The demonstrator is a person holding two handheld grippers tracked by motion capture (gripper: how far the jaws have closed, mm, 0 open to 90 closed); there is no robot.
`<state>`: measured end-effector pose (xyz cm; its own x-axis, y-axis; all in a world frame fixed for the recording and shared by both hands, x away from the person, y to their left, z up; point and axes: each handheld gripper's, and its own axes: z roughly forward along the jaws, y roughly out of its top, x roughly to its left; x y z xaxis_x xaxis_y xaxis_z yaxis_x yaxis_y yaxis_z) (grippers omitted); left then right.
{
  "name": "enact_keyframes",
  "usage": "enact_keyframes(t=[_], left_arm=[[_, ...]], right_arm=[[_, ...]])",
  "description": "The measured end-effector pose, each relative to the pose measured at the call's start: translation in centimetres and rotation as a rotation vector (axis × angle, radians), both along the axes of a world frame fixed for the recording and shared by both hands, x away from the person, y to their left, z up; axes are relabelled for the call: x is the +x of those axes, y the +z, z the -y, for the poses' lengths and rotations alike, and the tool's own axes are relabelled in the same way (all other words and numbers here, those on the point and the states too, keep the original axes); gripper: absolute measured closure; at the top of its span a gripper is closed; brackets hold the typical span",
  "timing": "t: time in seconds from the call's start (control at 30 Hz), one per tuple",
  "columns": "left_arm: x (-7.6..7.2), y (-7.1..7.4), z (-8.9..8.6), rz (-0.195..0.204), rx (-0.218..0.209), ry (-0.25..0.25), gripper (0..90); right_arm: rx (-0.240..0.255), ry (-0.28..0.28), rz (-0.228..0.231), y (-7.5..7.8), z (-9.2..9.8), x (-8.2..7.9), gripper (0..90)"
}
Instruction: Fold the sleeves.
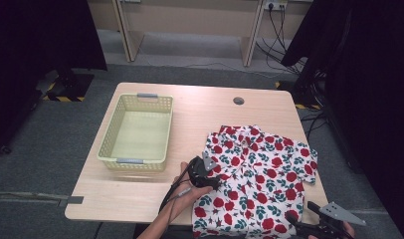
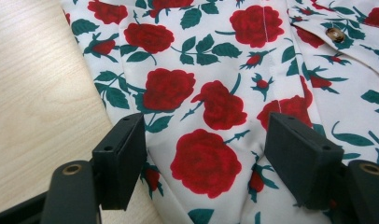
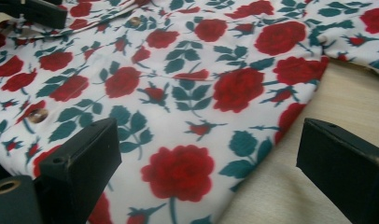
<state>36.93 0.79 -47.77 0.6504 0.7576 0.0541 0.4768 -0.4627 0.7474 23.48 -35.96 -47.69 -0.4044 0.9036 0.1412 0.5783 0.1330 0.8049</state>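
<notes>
A white shirt printed with red roses and green leaves point(image 1: 259, 174) lies spread flat on the right half of the wooden table point(image 1: 200, 109). My left gripper point(image 1: 214, 179) sits at the shirt's left edge, held by a hand from below. In the left gripper view its jaws point(image 2: 204, 135) stand open just above the shirt point(image 2: 215, 93), with nothing pinched between them. My right gripper point(image 1: 299, 221) hovers at the shirt's lower right corner. Seen from its own camera, the right gripper point(image 3: 206, 144) is wide open over the hem of the shirt point(image 3: 187, 84), next to bare table point(image 3: 290, 186).
A pale yellow plastic basket point(image 1: 106, 142) with grey handles stands on the left half of the table and holds nothing. A round cable hole point(image 1: 238, 100) sits near the far edge. Dark curtains and cables flank the table.
</notes>
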Motion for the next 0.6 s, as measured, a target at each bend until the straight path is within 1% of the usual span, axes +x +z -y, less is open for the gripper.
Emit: enact_keyframes(t=[0.1,0.23,0.3,0.37,0.43,0.53,0.6], left_arm=[[-0.2,0.1,-0.2,-0.001,0.011,0.002,28.7],[-0.3,0.0,-0.4,-0.006,0.003,0.003,28.0],[-0.3,0.0,-0.7,-0.015,-0.001,0.012,25.2],[-0.2,0.0,-0.9,-0.016,-0.003,0.017,20.6],[-0.3,-0.1,-1.1,-0.017,-0.013,0.021,18.3],[-0.6,0.2,-1.6,0.0,-0.023,0.025,14.5],[-0.8,0.4,-1.9,0.011,-0.045,0.021,13.6]], right_arm=[[-0.002,-0.012,-0.001,0.0,0.4,0.3,6.6],[0.001,-0.021,0.003,0.1,0.7,0.6,6.7],[-0.005,-0.028,0.007,0.3,0.9,1.0,6.8],[-0.01,-0.033,0.011,0.5,1.0,1.3,6.9],[-0.017,-0.035,0.014,0.7,0.9,1.7,7.0],[-0.026,-0.032,0.015,0.8,0.9,2.0,7.0],[-0.029,-0.031,0.016,0.9,0.8,2.2,7.1]])
